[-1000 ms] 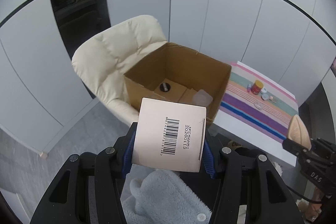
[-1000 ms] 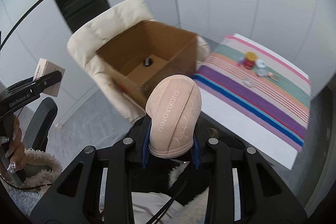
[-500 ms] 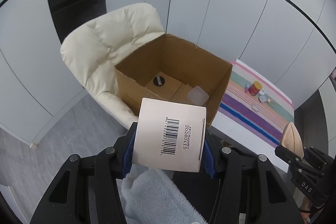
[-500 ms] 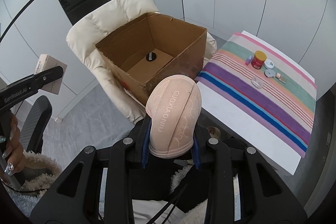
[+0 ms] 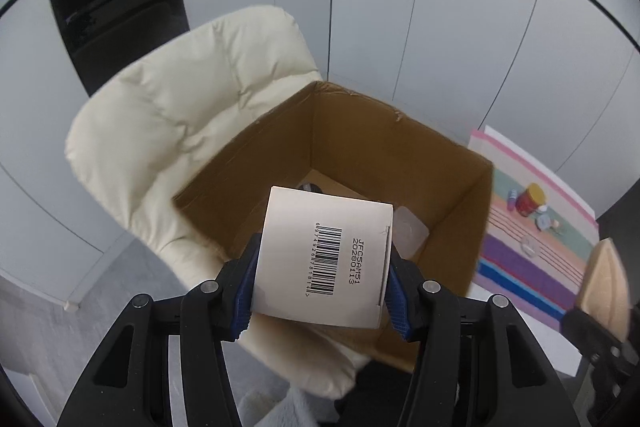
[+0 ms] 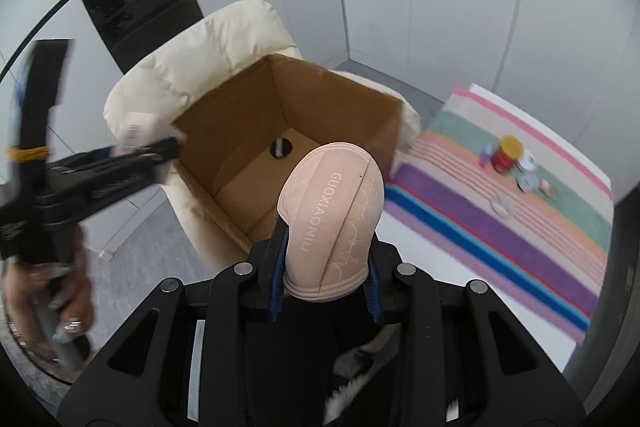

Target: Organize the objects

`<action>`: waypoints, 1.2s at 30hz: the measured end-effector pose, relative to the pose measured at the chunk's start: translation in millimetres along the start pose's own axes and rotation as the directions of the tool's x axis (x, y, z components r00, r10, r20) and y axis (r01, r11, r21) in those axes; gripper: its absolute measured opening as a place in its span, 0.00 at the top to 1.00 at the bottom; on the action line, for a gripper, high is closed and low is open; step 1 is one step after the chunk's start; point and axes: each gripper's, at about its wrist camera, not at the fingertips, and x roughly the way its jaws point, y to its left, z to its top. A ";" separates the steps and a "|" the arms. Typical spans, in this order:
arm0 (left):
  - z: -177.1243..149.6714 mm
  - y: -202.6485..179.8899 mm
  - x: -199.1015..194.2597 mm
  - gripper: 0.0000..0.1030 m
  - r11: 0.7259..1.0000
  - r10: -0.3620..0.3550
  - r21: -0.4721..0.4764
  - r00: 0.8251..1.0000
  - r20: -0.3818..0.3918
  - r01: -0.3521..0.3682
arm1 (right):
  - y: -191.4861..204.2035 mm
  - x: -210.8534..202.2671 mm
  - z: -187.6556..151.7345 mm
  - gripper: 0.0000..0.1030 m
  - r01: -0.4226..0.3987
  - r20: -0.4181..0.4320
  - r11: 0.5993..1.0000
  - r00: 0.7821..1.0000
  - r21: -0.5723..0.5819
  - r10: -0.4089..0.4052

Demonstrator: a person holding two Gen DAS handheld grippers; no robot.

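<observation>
I am bringing both loads to the cardboard box (image 5: pixel 360 163) that sits on the seat of the cream padded chair (image 5: pixel 168 131), and I judge the step in hand to be dropping them in. To do it well I want each item fully past the box's near rim and low inside before I let go, one hand at a time, so the two grippers do not meet over the opening. The left gripper (image 5: pixel 322 283) has its jaws partly spread and clamped on the sides of the white carton (image 5: pixel 324 255), barcode face up, which hangs over the box's near edge. Below it in the box lie a clear plastic lid (image 5: pixel 408 235) and a small dark object I cannot identify; I would aim for the bare floor beside them. The right gripper (image 6: pixel 325 277) has its jaws clenched tight around the neck of the beige knitted sleeve (image 6: pixel 334 215), which stands upright just short of the box's near corner. To the right of the box, the striped cloth (image 6: pixel 520 227) on the bench carries a red jar (image 6: pixel 507 153) and some small pieces.
</observation>
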 end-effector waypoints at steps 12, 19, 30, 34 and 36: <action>32.5 25.7 44.0 0.47 1.000 0.003 -0.018 1.000 -0.025 -0.003 | 20.0 81.8 63.6 0.68 0.010 -0.043 0.999 0.999 -0.048 -0.012; 37.8 33.3 56.6 0.28 0.998 -0.052 -0.050 0.996 -0.079 0.048 | 19.6 99.2 73.1 0.26 0.027 -0.041 1.000 0.999 -0.001 -0.027; 36.5 37.5 53.4 0.13 0.997 -0.056 -0.057 0.995 -0.082 0.051 | -1.9 101.8 68.7 0.16 0.049 -0.069 0.996 0.997 0.076 -0.044; 35.3 32.9 51.8 0.13 0.998 -0.056 -0.033 0.996 -0.073 0.054 | -3.5 97.2 68.1 0.16 0.055 -0.060 0.995 0.997 0.081 -0.051; 34.9 30.8 52.4 0.13 0.999 -0.050 -0.021 0.996 -0.075 0.049 | -6.6 91.9 66.4 0.16 0.059 -0.049 0.994 0.997 0.096 -0.054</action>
